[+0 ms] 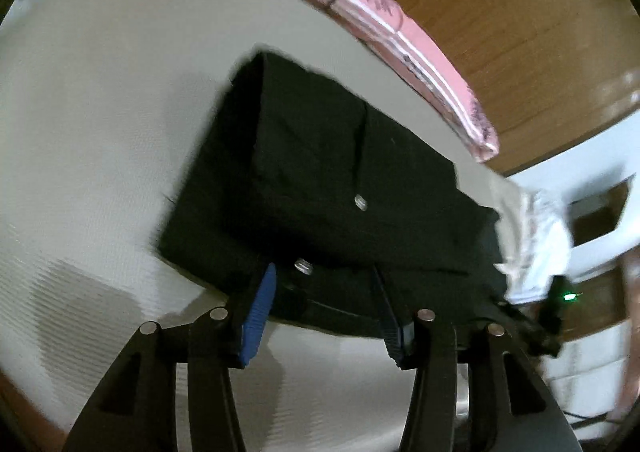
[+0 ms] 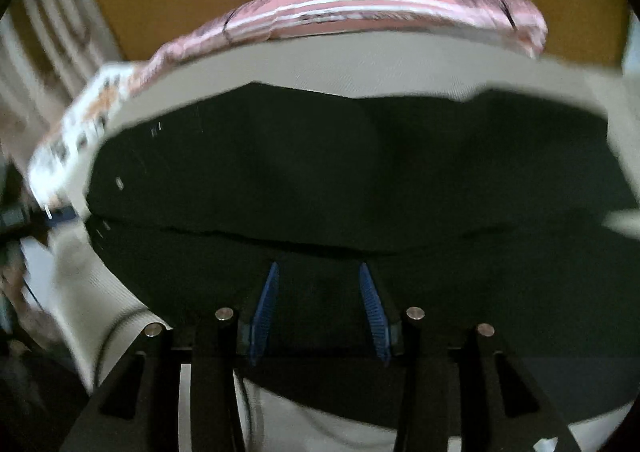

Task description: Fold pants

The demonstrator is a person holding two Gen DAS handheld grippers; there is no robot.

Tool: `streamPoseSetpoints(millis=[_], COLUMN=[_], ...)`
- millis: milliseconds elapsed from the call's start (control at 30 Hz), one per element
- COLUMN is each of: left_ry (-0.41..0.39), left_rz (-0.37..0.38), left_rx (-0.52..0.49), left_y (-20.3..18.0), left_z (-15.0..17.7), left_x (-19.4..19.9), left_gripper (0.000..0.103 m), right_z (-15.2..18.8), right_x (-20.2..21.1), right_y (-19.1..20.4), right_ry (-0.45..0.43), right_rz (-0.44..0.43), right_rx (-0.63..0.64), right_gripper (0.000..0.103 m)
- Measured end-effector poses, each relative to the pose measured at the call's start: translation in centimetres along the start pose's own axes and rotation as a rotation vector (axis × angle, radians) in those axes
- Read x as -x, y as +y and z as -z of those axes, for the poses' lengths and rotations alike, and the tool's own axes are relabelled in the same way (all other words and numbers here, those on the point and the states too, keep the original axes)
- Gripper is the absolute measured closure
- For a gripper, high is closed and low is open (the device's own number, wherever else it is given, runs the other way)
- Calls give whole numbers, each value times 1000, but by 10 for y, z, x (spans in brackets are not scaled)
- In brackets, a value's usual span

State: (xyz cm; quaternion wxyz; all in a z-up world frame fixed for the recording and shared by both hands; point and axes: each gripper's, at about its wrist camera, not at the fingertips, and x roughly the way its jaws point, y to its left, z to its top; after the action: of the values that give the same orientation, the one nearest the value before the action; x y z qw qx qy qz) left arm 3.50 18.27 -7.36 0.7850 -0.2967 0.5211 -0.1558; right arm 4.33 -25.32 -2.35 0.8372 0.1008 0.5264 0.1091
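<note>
While the folded black fabric pants (image 1: pixel 320 180) lie flat on the pale grey ribbed bed sheet (image 1: pixel 92 124), we see our left gripper (image 1: pixel 324 292) and right gripper (image 2: pixel 320 292) with blue-padded jaws apart over the near edge, pressing on nothing. A pink patterned blanket (image 1: pixel 420 52) borders the far side.

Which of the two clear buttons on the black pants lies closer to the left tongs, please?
The lower button, beside the blue pad; the other button sits higher on the pants.
</note>
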Motion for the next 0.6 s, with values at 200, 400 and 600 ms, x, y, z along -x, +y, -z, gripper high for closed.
streamPoseSetpoints(millis=[200,400,600], left_ry=[-1,-43,-73], left_rz=[75,102,82], left_rx=[149,231,249], left_y=[10,17,18], left_z=[-2,-12,-20], left_x=[-33,-44,-51], left_gripper=[53,53,61], right_z=[7,4,-9], right_x=[-12,-18,-25], right_y=[-43,-74,-99], right_ry=[-31,-73,-132], right_rz=[-163,-172,-153], right_rx=[-314,-467,-568], right_gripper=[62,62,73])
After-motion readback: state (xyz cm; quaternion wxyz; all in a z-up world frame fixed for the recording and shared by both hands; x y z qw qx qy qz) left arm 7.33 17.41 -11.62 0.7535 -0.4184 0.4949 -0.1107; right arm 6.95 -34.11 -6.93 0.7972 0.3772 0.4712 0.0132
